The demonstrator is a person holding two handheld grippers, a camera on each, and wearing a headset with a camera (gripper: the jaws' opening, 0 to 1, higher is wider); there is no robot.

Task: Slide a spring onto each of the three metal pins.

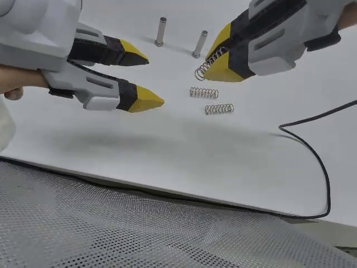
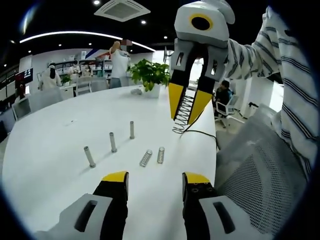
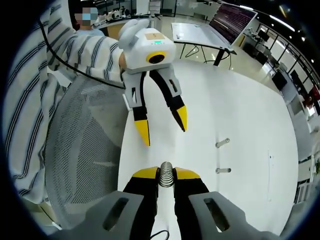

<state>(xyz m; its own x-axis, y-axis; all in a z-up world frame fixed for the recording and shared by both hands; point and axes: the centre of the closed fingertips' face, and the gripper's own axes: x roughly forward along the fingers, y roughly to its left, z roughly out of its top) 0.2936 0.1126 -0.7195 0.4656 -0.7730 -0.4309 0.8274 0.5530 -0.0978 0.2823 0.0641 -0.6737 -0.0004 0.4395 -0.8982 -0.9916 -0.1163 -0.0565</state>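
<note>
Spring work, none of the three pins [image 2: 112, 142] loaded yet (all stand upright and bare in a short row on the white tabletop [image 1: 167, 145]). Your right tongs [image 1: 216, 56] are closed on the held spring [image 1: 207, 62], up in the air just beside the pins. The grip runs along the coil's sides, and one end pokes out past the yellow tips. Your left tongs [image 1: 141, 78] hang wide apart, holding nothing, well left of the work. A loose spring [image 1: 203, 92] and a second loose spring [image 1: 218, 109] lie flat on the tabletop, near each other, on your side of the pins. A black cable [image 1: 318, 156] loops at the right, apart from them.

Handling, as I judge it: thin wire, almost no weight, soft along its length, apt to flick away if pinched hard or off-centre. Squeeze lightly across the coils and hold toward the upper end, so the free mouth can find the pin top. The pins look stiff but appear free-standing; a sideways nudge could well tip one. Take the loose ones across the middle, since they will likely roll.
</note>
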